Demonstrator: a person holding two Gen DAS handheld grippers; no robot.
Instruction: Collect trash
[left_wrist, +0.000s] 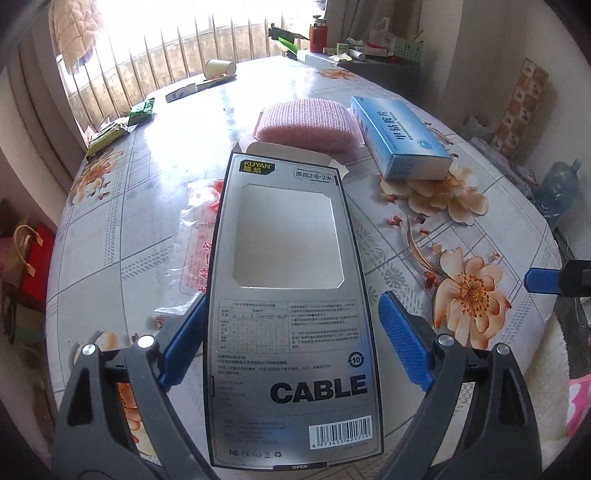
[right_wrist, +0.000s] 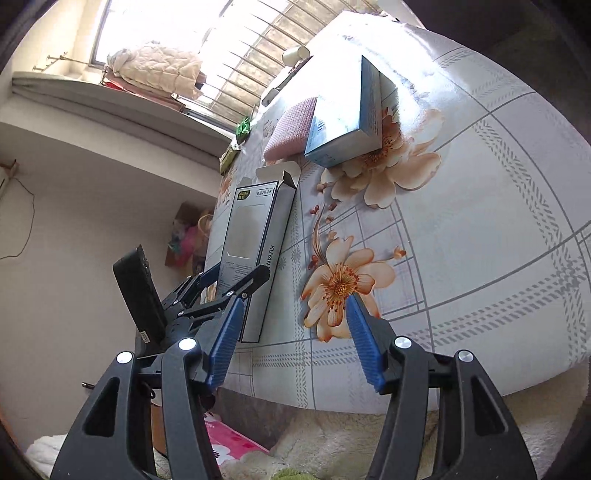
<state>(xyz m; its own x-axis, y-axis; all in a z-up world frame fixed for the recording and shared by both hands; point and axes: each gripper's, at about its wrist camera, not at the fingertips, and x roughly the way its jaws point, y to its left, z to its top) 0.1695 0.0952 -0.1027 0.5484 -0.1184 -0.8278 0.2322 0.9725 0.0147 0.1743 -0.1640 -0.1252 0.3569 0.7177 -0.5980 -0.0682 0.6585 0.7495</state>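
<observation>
So the cable box (left_wrist: 291, 306) is lying flat on the table (left_wrist: 509, 229), silver side up, top flap open at its far end. The left gripper (left_wrist: 291, 325) straddles its near half with the jaws spread wide. The right pad sits clear of the box edge, and the left pad looks right at the edge, can't say if it's touching. From the box, the pink cloth (left_wrist: 306, 123) is at about 12 o'clock, and the blue box (left_wrist: 399, 136) is at 1 o'clock, leaning on the cloth. Paper cup (left_wrist: 219, 68) tipped over way back at 11, green packets (left_wrist: 142, 110) at 10 near the table edge. The right gripper (right_wrist: 291, 339) hangs over the near table edge, jaws apart with nothing between them, and the cable box is just beside it at its 11 o'clock.
</observation>
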